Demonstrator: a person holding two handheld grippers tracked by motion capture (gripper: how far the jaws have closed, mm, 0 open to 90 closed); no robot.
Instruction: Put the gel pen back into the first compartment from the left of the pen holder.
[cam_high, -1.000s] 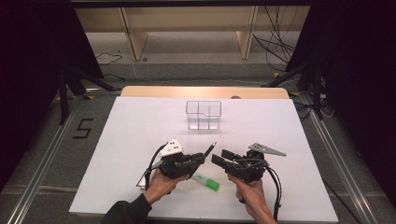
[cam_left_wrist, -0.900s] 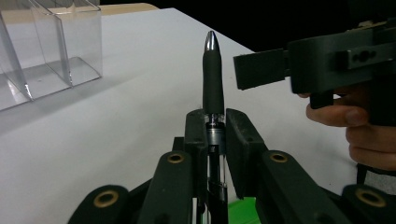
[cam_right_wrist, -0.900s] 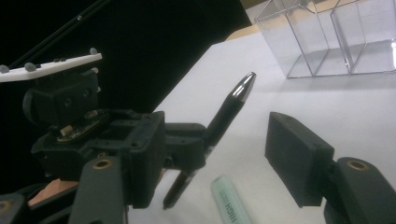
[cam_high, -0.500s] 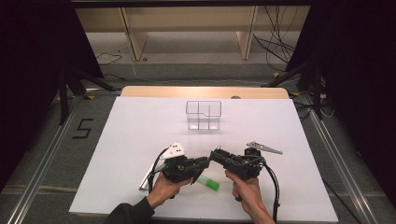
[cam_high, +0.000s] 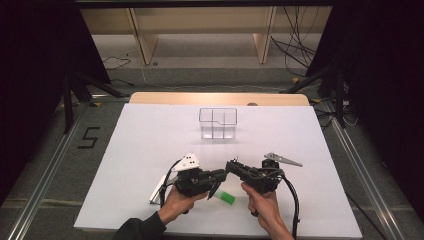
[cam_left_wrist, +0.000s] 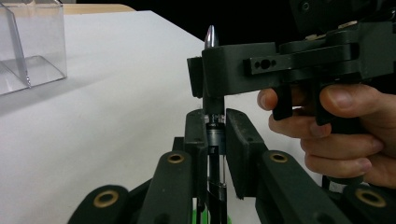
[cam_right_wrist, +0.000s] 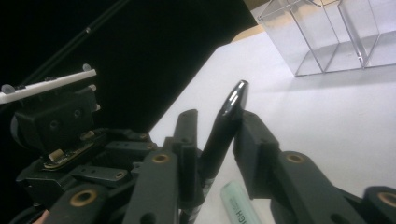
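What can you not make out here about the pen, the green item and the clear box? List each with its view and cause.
- Pen: its lower barrel is hidden between the left tongs in the left gripper view.
- Green item: cut off by the bottom edge in the right gripper view; its print is unreadable.
- Clear box: too small in the high view to tell if its compartments hold anything.
- Right tongs: contact with the pen is unclear.

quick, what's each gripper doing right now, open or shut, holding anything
Left gripper: shut on the black pen.
Right gripper: shut on the same pen, nearer its silver tip.
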